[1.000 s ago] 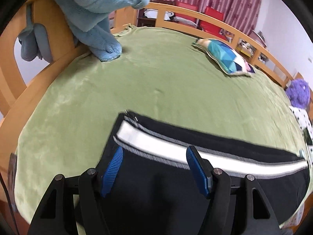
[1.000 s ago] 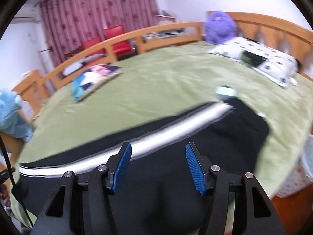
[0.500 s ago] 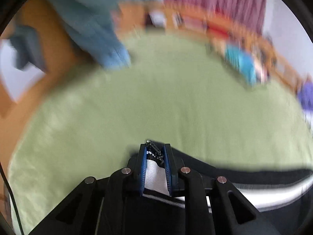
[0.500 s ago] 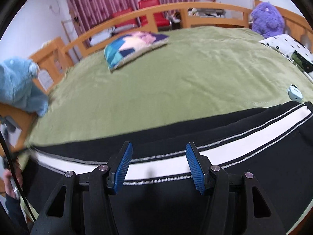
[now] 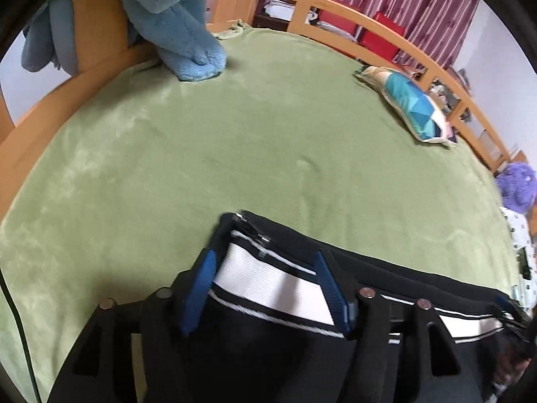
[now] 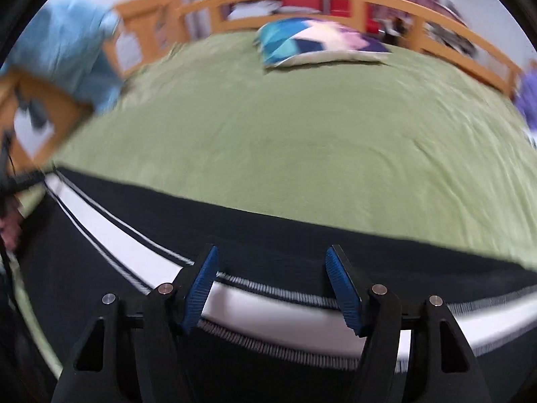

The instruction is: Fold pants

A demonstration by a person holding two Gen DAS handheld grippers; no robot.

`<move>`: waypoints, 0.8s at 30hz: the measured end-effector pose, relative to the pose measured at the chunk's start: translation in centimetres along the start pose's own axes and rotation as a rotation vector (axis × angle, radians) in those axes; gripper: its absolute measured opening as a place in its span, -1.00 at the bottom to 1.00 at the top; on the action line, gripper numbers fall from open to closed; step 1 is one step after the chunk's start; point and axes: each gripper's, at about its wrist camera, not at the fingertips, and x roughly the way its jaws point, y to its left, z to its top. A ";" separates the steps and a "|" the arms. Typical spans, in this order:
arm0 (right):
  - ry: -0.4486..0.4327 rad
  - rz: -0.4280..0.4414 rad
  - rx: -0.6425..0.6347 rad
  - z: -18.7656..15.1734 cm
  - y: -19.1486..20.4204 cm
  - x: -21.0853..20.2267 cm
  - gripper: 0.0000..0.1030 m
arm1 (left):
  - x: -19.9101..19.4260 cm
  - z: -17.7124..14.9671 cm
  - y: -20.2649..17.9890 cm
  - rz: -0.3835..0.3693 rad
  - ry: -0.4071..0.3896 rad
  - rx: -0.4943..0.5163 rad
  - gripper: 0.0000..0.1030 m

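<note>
Two grippers: both over the cloth, jaws opening.
Pants [image 5: 282, 282]: black, white side stripe, lying flat on the green blanket [image 5: 208, 147].
Left gripper [image 5: 265, 288]: straddles the stripe end, nothing pinched.
Right gripper [image 6: 272, 288]: wide, stripe between its fingers, unheld.

Count, both wrist views:
- pants [image 5: 288, 346]: 1, black, 1 white side stripe [image 6: 110, 235] edged by thin white lines
- tongs: 2 sets, left tongs [image 5: 265, 288] and right tongs [image 6: 272, 288], 2 blue pads each
- bed [image 5: 201, 154]: 1, green cover, wooden rail
- patterned cushion [image 5: 412, 107]: 1
- blue plush toy [image 5: 181, 16]: 1
- purple plush toy [image 5: 517, 188]: 1
- red chairs [image 5: 379, 37] behind the rail: 2
- spotted white pillow [image 5: 518, 231]: 1, partly cut off at frame edge
</note>
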 end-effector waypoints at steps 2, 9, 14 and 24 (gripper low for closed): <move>0.061 0.003 -0.028 0.2 0.3 2.0 0.27 | -0.4 -0.2 -0.6 0.008 -0.012 0.026 0.19; 0.108 0.059 -0.087 -0.5 0.4 3.5 0.16 | -1.0 -0.4 -1.5 -0.008 -0.026 0.041 0.20; 0.083 0.050 -0.155 -1.1 1.5 2.1 -0.88 | -1.4 -0.5 -1.2 -0.028 -0.026 0.028 0.20; -0.115 0.048 -0.047 2.2 0.9 -1.3 -0.90 | -2.8 -0.2 -0.3 -0.096 -0.082 -0.036 0.20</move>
